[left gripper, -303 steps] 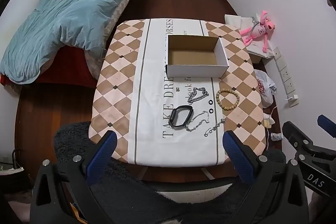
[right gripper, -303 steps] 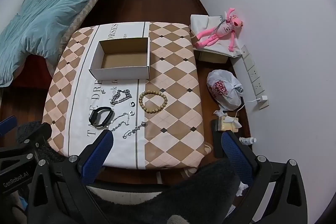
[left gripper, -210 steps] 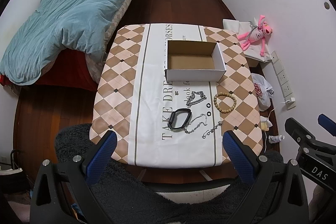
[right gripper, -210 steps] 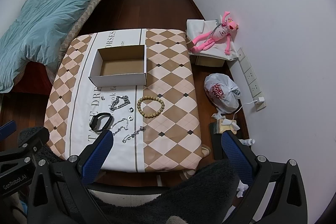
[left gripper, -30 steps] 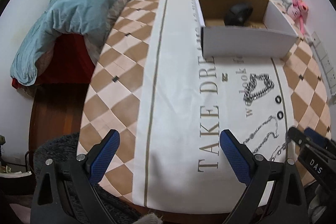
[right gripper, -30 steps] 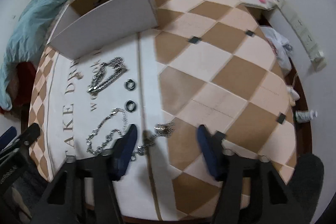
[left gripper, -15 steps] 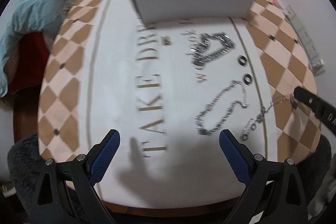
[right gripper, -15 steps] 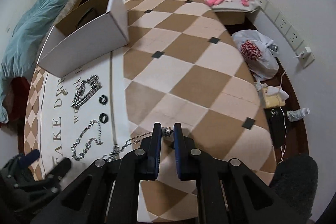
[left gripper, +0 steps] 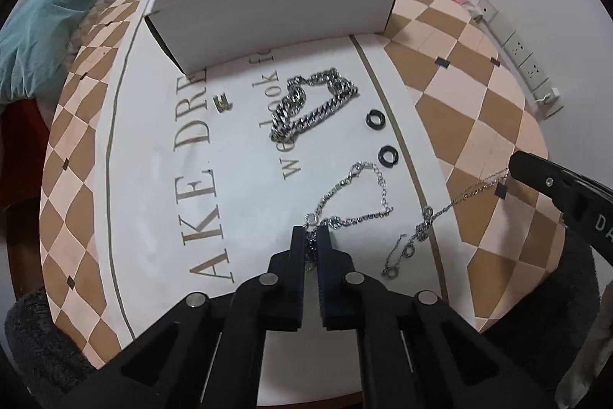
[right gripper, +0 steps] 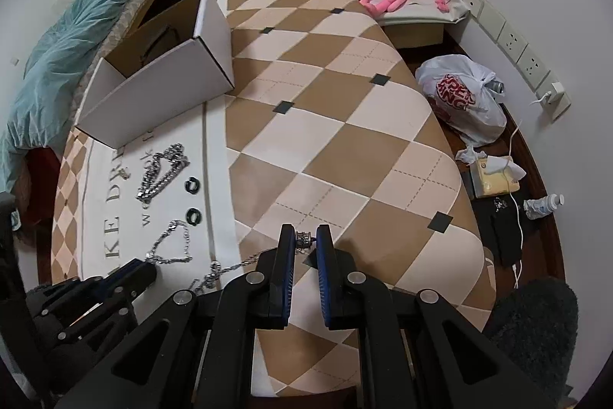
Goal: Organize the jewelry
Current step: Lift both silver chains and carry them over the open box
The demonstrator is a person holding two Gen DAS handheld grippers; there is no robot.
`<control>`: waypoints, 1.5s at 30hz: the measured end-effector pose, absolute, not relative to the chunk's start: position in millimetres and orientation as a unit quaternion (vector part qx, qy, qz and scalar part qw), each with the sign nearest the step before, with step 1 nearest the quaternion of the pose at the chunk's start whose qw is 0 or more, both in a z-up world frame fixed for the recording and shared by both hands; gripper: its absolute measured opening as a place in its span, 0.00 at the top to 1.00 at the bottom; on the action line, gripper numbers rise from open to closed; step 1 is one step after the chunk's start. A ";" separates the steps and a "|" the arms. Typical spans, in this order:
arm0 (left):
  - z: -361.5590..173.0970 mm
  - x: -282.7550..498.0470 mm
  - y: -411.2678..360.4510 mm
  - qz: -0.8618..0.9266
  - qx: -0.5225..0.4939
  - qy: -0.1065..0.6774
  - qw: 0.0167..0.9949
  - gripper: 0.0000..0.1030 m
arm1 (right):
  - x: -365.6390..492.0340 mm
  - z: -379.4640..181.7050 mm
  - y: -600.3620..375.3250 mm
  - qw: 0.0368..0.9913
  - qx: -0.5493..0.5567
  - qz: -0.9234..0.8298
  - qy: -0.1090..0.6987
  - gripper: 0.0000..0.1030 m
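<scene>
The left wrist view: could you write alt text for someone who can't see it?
The left gripper, fingers just closed, pinches one end of a thin silver chain on a checked tablecloth. Beyond lie a chunky chain, two black rings and an open white box. At right, the right gripper holds another thin chain.
</scene>
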State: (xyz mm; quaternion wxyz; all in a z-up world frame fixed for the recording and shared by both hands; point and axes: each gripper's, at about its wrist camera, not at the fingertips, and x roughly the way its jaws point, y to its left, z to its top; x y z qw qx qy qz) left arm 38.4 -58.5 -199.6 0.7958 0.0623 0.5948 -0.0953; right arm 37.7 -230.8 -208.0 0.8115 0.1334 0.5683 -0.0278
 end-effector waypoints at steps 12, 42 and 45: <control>-128.3 46.7 -18.4 -0.110 0.008 0.549 0.828 0.99 | 40.7 -150.8 -214.9 0.828 0.154 0.035 0.539 0.90; -218.5 56.7 -34.7 -0.097 0.072 0.613 0.781 0.27 | 37.1 -195.3 -234.3 0.798 0.171 0.014 0.578 0.92; -215.5 54.5 -40.1 -0.105 0.073 0.594 0.795 0.40 | 34.5 -201.9 -239.0 0.794 0.172 0.008 0.583 0.92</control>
